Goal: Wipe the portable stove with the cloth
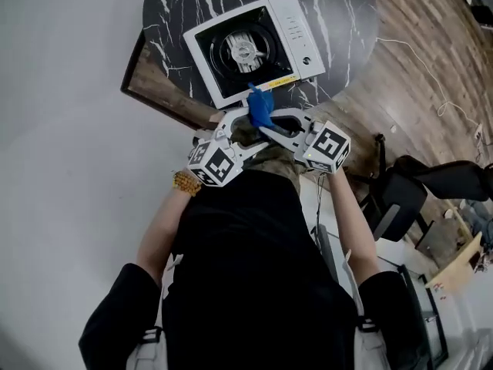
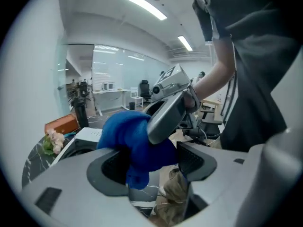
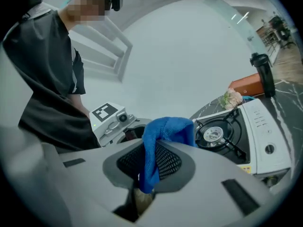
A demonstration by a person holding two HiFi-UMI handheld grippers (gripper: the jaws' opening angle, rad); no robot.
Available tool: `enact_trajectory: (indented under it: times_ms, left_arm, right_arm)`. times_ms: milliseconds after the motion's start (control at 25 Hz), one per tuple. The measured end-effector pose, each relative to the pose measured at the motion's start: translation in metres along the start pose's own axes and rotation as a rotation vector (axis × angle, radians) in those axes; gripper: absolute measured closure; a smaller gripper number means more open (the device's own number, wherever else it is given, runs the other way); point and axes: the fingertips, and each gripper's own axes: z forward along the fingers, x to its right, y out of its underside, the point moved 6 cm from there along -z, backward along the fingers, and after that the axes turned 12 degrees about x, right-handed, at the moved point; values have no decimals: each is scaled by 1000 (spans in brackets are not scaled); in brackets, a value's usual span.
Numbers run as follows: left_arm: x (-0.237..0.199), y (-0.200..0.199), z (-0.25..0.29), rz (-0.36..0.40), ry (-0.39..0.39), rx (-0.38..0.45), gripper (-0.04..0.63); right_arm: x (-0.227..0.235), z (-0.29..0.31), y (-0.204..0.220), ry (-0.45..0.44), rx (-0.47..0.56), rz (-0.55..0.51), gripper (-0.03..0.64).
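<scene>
The white portable stove (image 1: 296,21) with a black top and a round burner (image 1: 245,51) sits on the black marble table (image 1: 339,6). Both grippers are raised close together in front of my chest, short of the table's near edge. My right gripper (image 1: 267,126) is shut on the blue cloth (image 1: 260,108), whose folds bunch above its jaws (image 3: 168,129) while a tail hangs below. My left gripper (image 1: 240,126) stands open, jaws wide, with the cloth (image 2: 128,131) and a right gripper finger (image 2: 165,117) between them. The stove (image 3: 255,122) lies beyond the right gripper (image 3: 151,162).
Pale flowers (image 3: 232,98), an orange box (image 3: 248,85) and a black bottle (image 3: 262,72) stand at the table's far side past the stove. To my right, on the wood floor, are a black chair (image 1: 416,187), a cardboard box (image 1: 458,264) and a loose cable (image 1: 439,102).
</scene>
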Motion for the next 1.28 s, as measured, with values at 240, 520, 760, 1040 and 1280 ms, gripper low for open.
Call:
enact_trajectory:
  times_ms: [240,520,760,1040,1280]
  left_arm:
    - [-9,-49,10,78,-43,64,424]
    - [-23,-79,-9,-347,-3,401,495]
    - [-36,-84,-24,-770,404,594,495]
    - [-93,-68,-28,-931,676,538,469]
    - [-132,-14,-36,-781,462,314,360]
  right_arm:
    - [-24,-9,-48,-83,4,26,583]
    - [-35,-33,-103,-77,-62,-382,403]
    - [-47,-6,-86,-116,-267,-423,354]
    - [-13,42,-89,197,-153,-392,426]
    - [42,36,-74,363,-282,-379,555]
